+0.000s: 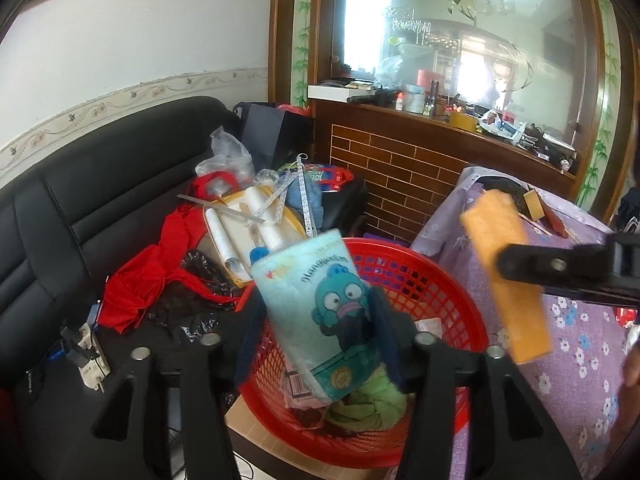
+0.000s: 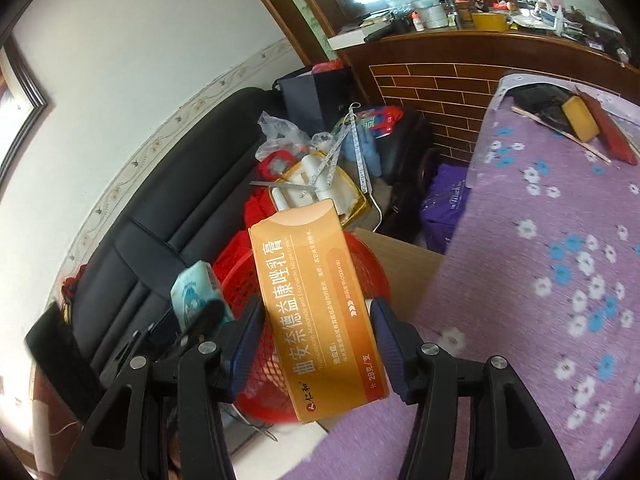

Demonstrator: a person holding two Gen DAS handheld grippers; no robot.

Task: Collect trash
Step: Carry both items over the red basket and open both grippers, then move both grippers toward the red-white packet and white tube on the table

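Observation:
My left gripper (image 1: 320, 336) is shut on a light blue tissue pack (image 1: 320, 312) with a cartoon fish face, held over the red mesh basket (image 1: 432, 280). The basket holds a green cloth (image 1: 368, 404) and paper scraps. My right gripper (image 2: 316, 340) is shut on an orange medicine box (image 2: 316, 312), held above the basket's (image 2: 236, 272) right side. In the left wrist view the orange box (image 1: 504, 276) and the right gripper's finger (image 1: 560, 268) show at the right. The tissue pack (image 2: 196, 296) shows at the left of the right wrist view.
A black sofa (image 1: 80, 208) holds red cloth (image 1: 144, 280), plastic bags, rolls and a tape measure. A table with a purple flowered cloth (image 2: 560, 280) stands to the right, with a yellow block (image 2: 580, 118) and a red box at its far end. A brick-fronted counter (image 1: 400, 176) lies behind.

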